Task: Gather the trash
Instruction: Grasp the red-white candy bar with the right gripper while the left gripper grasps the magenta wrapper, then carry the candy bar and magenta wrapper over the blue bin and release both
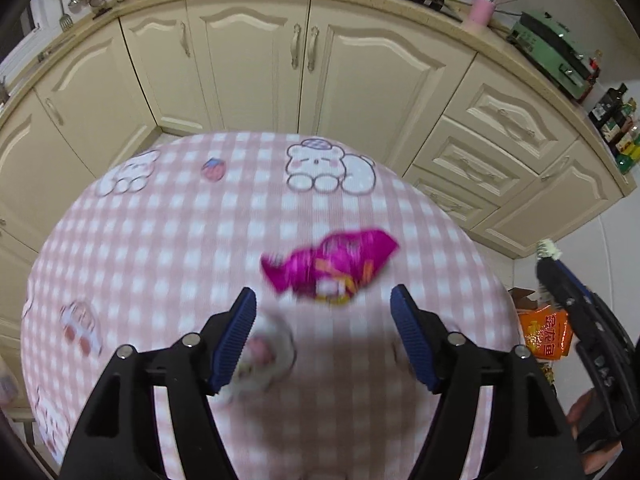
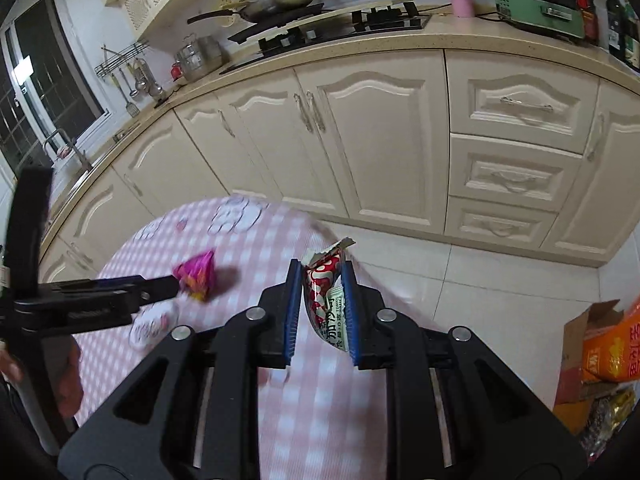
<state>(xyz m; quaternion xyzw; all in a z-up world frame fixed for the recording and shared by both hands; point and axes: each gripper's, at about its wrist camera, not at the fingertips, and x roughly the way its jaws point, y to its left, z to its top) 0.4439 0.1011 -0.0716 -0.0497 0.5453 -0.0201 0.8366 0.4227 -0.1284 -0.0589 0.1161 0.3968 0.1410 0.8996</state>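
A crumpled magenta wrapper (image 1: 332, 266) lies on the pink checked tablecloth (image 1: 180, 240), just ahead of my open left gripper (image 1: 323, 300). A small white wrapper (image 1: 266, 354) lies by the left finger. In the right wrist view my right gripper (image 2: 320, 272) is shut on a red and white snack wrapper (image 2: 325, 296), held above the table's right edge. The magenta wrapper (image 2: 197, 274) and the white wrapper (image 2: 154, 322) show there too, with the left gripper (image 2: 176, 280) beside them.
A cardboard box (image 2: 580, 344) with an orange bag (image 2: 612, 352) and other trash stands on the tiled floor to the right of the table. Cream kitchen cabinets (image 2: 380, 140) run behind the table.
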